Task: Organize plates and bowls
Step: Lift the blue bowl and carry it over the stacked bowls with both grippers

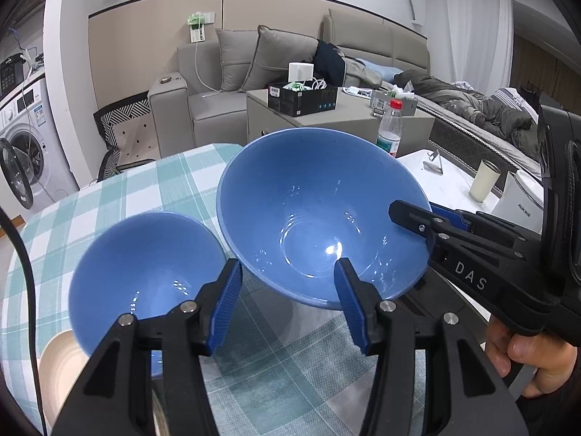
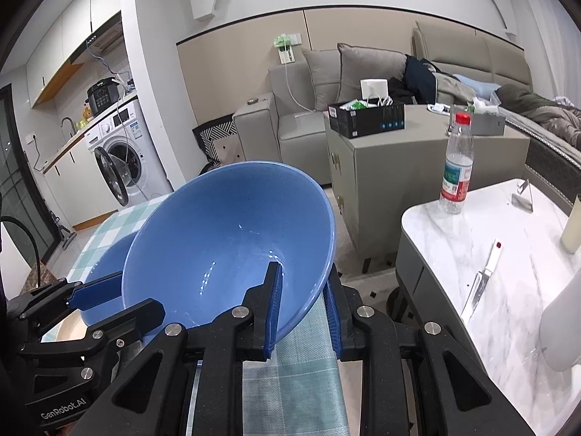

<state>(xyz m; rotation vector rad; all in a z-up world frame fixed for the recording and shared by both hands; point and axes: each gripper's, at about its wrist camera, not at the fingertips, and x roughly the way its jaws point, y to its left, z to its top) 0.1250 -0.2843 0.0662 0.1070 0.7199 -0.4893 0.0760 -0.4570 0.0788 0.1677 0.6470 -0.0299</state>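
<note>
"DAS" is read on the right gripper (image 1: 417, 230), "AUX" on a white appliance (image 1: 523, 196), "GenRobot.AI" on the left gripper (image 2: 96, 296)

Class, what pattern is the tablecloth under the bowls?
The tablecloth is a teal-and-white check, clearest in the left wrist view.

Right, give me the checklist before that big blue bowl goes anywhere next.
1. Right hand-held gripper clamped on the large blue bowl at its rim: ok.
2. Large blue bowl empty: ok.
3. Large blue bowl level: not ok, it is tilted.
4. Left hand-held gripper free, nothing pinched: ok.
5. Small blue bowl upright and empty: ok.
6. Small blue bowl clear of the beige plate: cannot tell.
</note>
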